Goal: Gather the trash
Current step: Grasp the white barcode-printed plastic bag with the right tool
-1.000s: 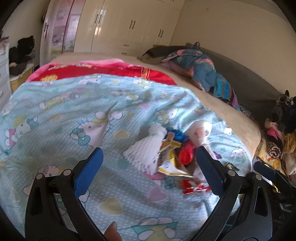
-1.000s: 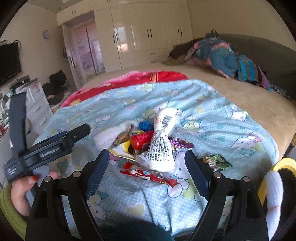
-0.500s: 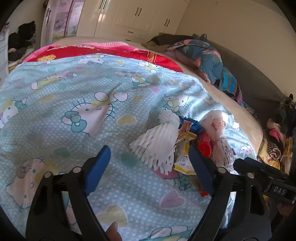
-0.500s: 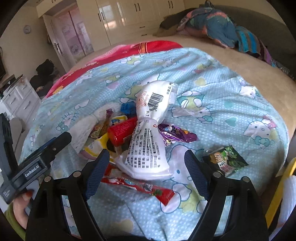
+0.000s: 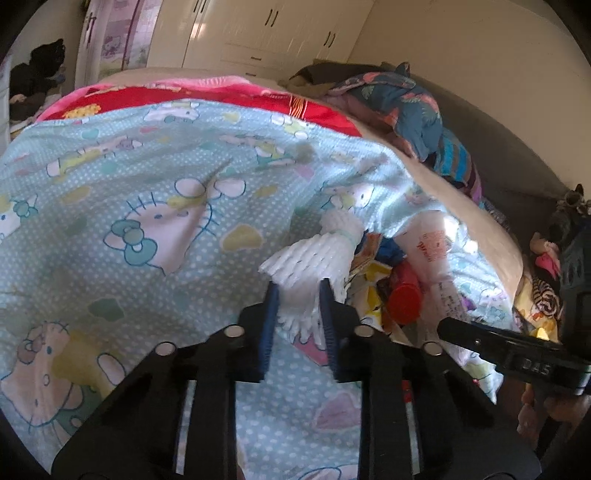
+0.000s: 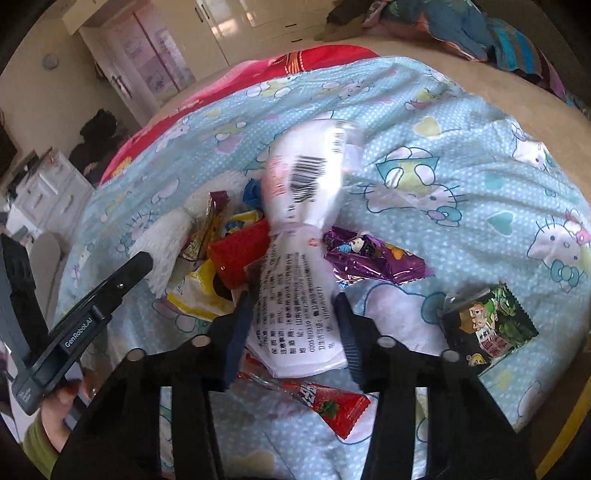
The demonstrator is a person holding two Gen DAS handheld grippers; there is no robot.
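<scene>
My left gripper point(image 5: 297, 295) pinches the frayed lower edge of the white foam fruit net point(image 5: 314, 260); my right gripper point(image 6: 291, 314) is clamped across the white printed plastic bag point(image 6: 295, 266). Both lie in the wrapper pile on the bed point(image 6: 461, 155). I judge both featherlight, soft and crushable, the bag slippery, so its twisted waist suits gripping.

We are in a home bedroom: a bed under a cartoon-cat quilt point(image 5: 155, 206), cream built-in wardrobes point(image 5: 258, 33), rumpled bedding point(image 5: 402, 107), a white drawer chest point(image 6: 51, 192).
</scene>
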